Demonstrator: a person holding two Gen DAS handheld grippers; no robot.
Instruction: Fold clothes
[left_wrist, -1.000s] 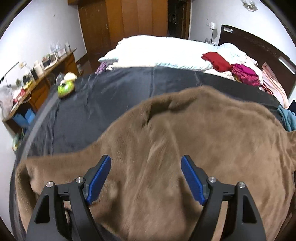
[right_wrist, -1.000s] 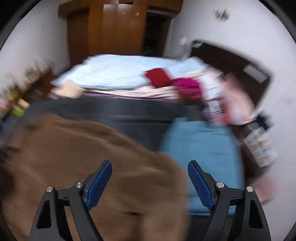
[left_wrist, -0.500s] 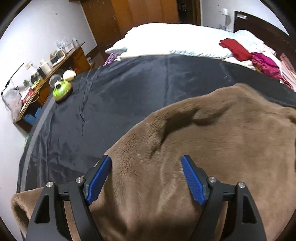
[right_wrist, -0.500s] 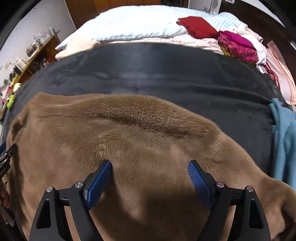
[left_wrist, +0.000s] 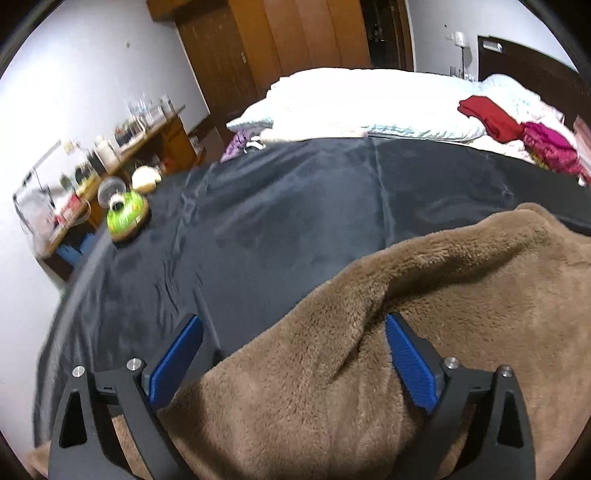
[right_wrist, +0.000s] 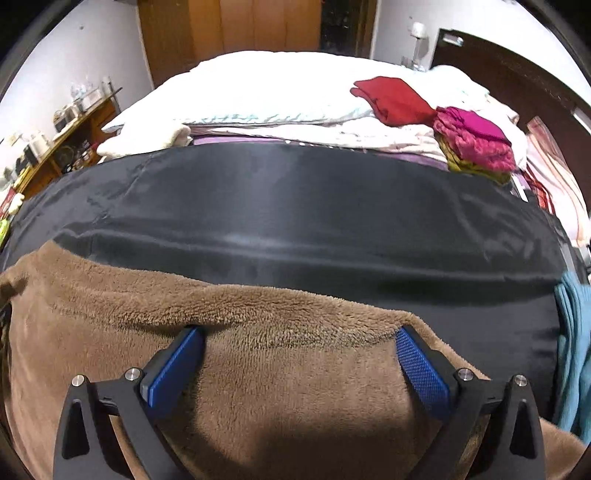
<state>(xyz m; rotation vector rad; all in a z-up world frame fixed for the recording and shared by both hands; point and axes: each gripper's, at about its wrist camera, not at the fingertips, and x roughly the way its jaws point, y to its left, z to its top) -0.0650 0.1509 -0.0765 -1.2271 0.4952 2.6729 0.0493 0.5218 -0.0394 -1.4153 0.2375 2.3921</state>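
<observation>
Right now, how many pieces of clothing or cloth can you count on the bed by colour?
Brown: 1, the fleece garment
Red: 1, the folded top
Pink: 1, the crumpled garment
Teal: 1, the cloth at the bed's edge
Black: 1, the bed cover
Total: 5

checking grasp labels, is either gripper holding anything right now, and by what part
Nothing is held: the left gripper and right gripper both have jaws open over the brown fleece garment.
</observation>
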